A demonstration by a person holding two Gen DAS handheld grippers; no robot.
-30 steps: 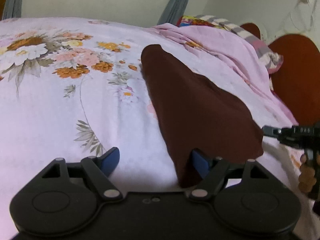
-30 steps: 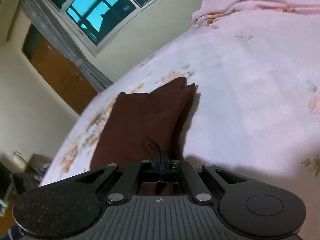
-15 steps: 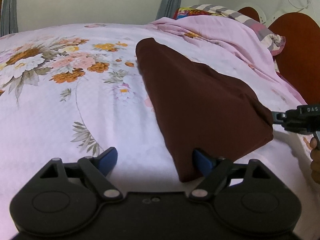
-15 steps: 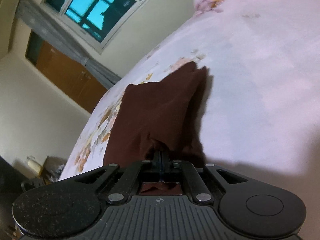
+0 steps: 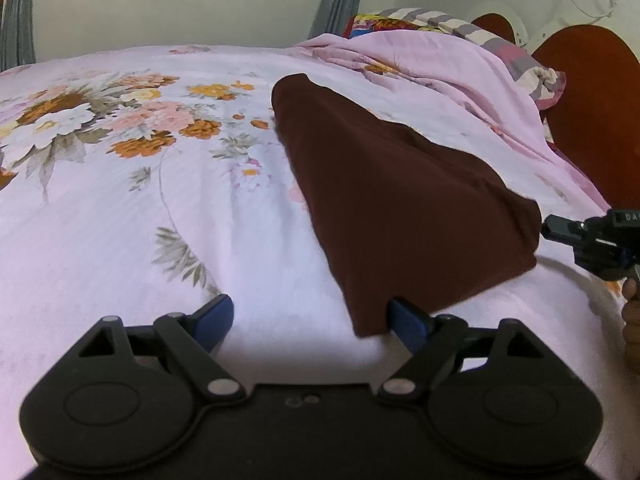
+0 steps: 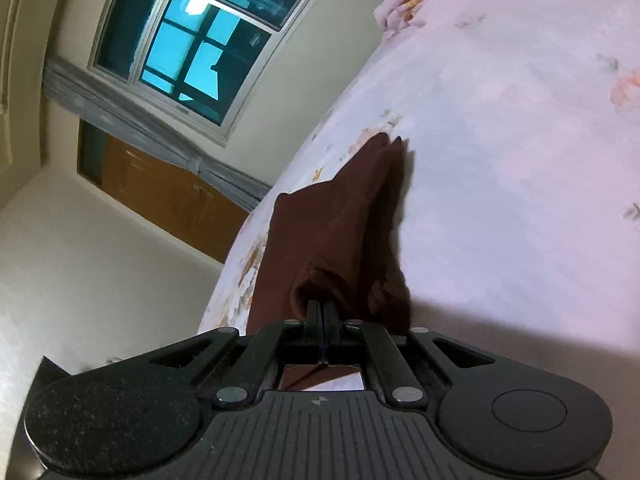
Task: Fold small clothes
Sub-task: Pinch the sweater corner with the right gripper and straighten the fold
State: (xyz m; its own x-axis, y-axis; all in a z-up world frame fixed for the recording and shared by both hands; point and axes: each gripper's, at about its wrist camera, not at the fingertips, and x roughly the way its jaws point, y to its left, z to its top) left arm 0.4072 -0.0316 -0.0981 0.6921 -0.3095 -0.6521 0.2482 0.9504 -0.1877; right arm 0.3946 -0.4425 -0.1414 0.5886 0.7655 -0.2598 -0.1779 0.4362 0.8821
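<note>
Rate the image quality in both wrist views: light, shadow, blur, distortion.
Left wrist view: even, soft light, sharp on the maroon garment, fisheye bowing the floral bedsheet. Right wrist view: dimmer and tilted, window glowing blue, a dark shadow beside the garment, soft focus near the right gripper.

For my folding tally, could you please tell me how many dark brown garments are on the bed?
1. The dark brown garment lies on the floral bedsheet, right of the flower print; its near corner is pinched by the right hand-held gripper. Others may be hidden under the rumpled pink bedding.
</note>
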